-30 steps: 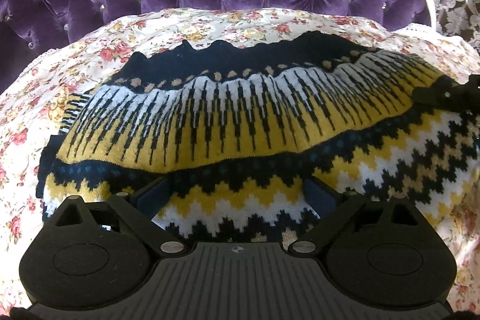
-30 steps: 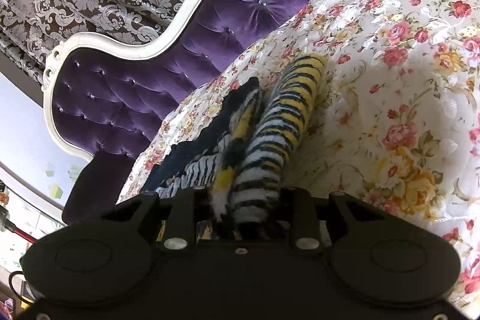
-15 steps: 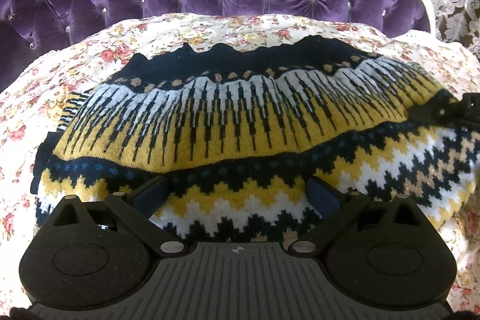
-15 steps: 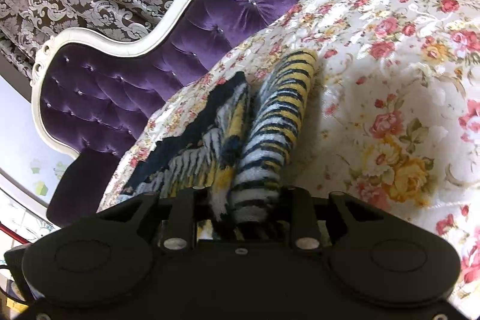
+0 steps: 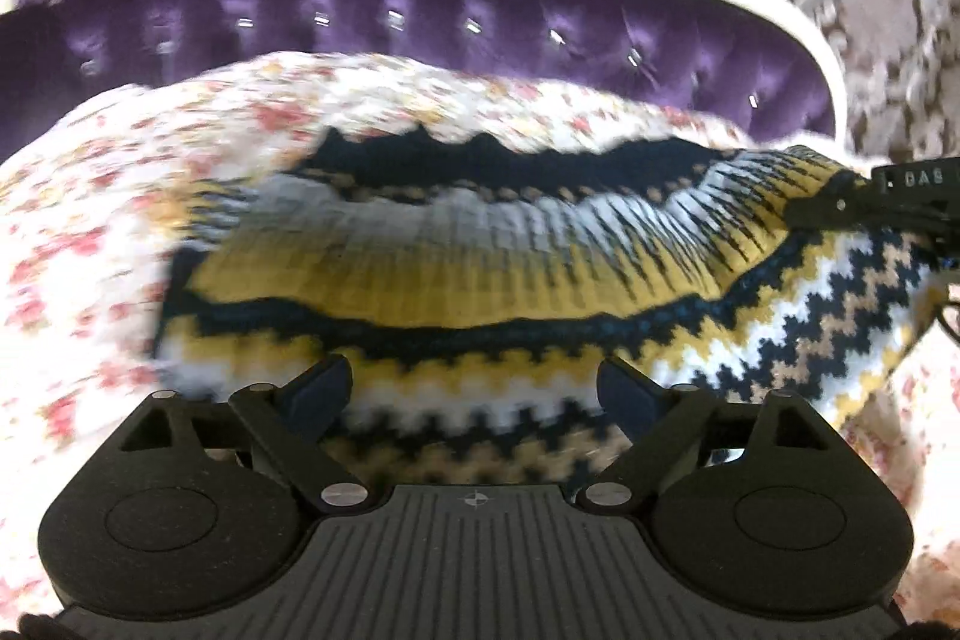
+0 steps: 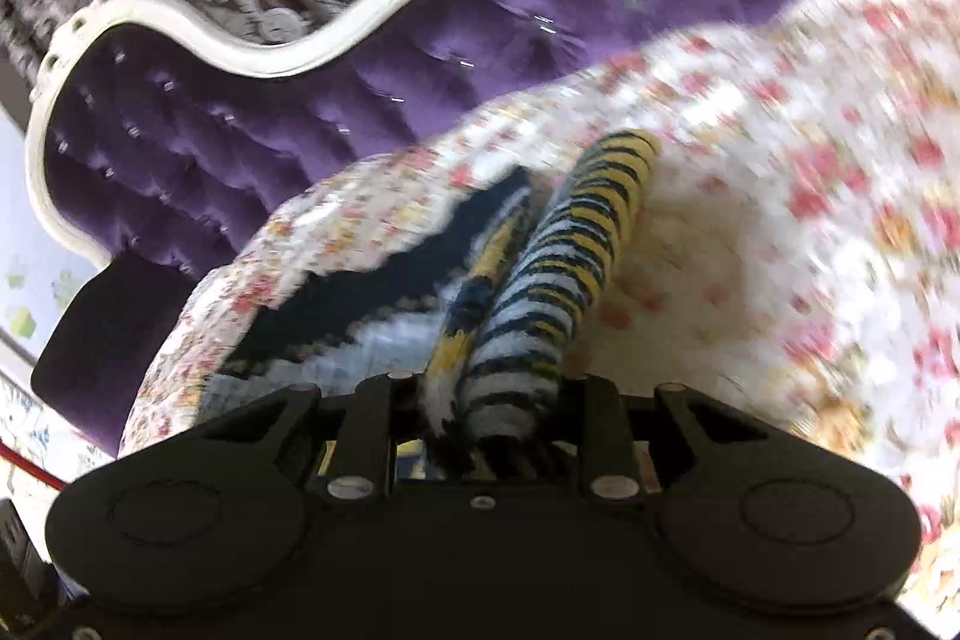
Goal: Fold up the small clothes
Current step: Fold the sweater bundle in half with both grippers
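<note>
Left wrist view: the left gripper (image 5: 474,388) has its jaws spread wide, one on each side of the near hem of a knitted sweater (image 5: 480,274) in yellow, white and navy zigzags. The sweater lies folded on a floral bedspread (image 5: 90,196), ahead of the jaws. Beyond it rises a purple tufted headboard (image 5: 420,22). To the right of the jaws, the right gripper (image 5: 888,205) clamps the sweater's edge.

Right wrist view: the right gripper (image 6: 480,400) has its jaws narrowed on a bunched fold of the sweater (image 6: 552,268), which runs forward from them over the bedspread (image 6: 810,172). The headboard (image 6: 360,112) stands to the upper left.
</note>
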The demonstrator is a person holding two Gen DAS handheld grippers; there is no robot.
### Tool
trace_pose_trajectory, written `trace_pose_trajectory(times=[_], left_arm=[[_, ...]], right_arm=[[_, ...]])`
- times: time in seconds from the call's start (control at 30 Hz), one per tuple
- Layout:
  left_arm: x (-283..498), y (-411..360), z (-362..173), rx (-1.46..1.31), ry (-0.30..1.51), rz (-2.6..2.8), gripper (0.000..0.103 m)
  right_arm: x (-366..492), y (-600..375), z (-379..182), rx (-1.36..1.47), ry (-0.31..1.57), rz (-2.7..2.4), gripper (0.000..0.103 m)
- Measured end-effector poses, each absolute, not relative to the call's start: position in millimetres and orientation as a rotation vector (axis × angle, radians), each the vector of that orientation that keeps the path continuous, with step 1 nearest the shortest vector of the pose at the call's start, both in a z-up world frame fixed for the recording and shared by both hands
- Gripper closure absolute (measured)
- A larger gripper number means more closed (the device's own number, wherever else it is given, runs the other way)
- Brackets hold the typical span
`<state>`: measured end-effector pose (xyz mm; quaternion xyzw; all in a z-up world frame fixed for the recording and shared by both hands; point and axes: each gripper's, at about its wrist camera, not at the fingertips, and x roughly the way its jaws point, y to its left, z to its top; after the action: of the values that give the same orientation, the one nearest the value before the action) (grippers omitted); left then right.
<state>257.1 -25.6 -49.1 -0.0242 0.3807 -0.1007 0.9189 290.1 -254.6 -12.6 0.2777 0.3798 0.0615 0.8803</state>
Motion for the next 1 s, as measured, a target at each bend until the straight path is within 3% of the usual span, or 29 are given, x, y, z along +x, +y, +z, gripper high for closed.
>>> trace_pose_trajectory(times=[0.27, 0.63, 0.7, 0.83, 1.0], left_arm=[[232.8, 49.8, -34.5, -0.091, 0.756, -0.138, 0.014], [220.8, 106.6, -41.1, -0.174, 0.781, -0.096, 0.014], [220.4, 111.6, -40.5, -0.178, 0.782, -0.094, 0.014], [220.8, 121.1, -39.0, -0.194, 0.788, -0.098, 0.014], [224.6, 127.3, -29.0, -0.185, 0.776, -0.105, 0.014]], right_arm=[[324.9, -164.5, 27.5, 0.474, 0.791, 0.249, 0.068], [354.0, -24.3, 0.3, 0.234, 0.899, 0.358, 0.068], [355.1, -7.4, -6.4, 0.177, 0.905, 0.35, 0.066], [356.3, -6.1, -10.3, 0.264, 0.872, 0.413, 0.042], [341.7, -26.8, 14.2, 0.359, 0.746, 0.49, 0.04]])
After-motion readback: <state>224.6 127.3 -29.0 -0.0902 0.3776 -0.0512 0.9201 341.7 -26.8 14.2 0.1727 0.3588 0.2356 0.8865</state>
